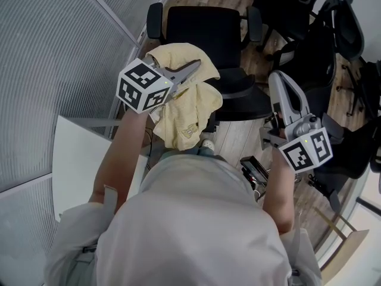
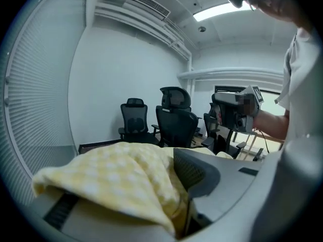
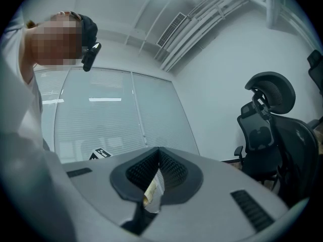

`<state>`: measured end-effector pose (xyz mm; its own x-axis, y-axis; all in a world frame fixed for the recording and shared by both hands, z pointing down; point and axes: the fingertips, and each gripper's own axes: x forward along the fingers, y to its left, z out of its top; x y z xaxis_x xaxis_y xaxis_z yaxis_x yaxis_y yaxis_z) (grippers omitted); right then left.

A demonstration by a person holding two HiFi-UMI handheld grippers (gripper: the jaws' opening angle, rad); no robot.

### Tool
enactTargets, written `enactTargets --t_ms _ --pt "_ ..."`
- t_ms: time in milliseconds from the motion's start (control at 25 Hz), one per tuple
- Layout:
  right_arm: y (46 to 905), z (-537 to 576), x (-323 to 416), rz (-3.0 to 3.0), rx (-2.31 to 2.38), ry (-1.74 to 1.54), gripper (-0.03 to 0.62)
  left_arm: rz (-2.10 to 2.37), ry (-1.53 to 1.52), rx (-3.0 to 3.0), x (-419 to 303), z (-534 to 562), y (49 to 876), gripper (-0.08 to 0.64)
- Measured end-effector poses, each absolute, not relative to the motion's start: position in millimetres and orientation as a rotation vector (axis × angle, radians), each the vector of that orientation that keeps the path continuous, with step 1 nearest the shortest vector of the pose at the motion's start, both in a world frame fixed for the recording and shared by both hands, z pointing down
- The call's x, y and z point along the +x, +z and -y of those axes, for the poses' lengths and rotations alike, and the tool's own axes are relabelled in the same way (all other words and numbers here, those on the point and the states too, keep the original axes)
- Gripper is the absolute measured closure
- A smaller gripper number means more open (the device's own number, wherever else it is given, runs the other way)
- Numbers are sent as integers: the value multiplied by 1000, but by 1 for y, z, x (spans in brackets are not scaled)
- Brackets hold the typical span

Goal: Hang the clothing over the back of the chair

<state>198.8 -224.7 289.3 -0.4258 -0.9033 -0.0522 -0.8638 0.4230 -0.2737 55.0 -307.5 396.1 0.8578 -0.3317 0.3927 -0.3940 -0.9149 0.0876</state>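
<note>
Left gripper: jaws parted, one pad face bare. The cloth is draped over the other jaw and tucked into the gap, but doesn't look pinched, so I read it as let go and merely resting there.

The yellow cloth is bunched on top of the gripper, with its long end hanging down toward the person. It sits at the near left edge of the chair. I can't tell whether any of it bears on the chair's back yet.

Right gripper: jaws closed tight and carrying nothing I can name; a thin pale sliver shows in the seam. It is held off to the chair's right, well apart from the cloth.

Judgement: the left hand is the nearer one, and the cloth needs to slide off its jaw away from the person, onto the chair.
</note>
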Motion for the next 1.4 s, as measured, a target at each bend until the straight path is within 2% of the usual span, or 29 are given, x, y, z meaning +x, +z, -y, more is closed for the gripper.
enactTargets --t_ms 360,760,1120,1400 --pt "285 225 197 -2487 -1548 -302 572 425 618 2766 55 303 399 417" --pt "285 222 191 -2501 -1521 -306 572 330 585 2651 52 308 404 305" --pt "282 219 189 -2509 -1505 -305 572 149 653 2567 43 298 401 298" --pt "281 220 187 -2517 -1491 -309 572 69 595 2554 33 292 389 298"
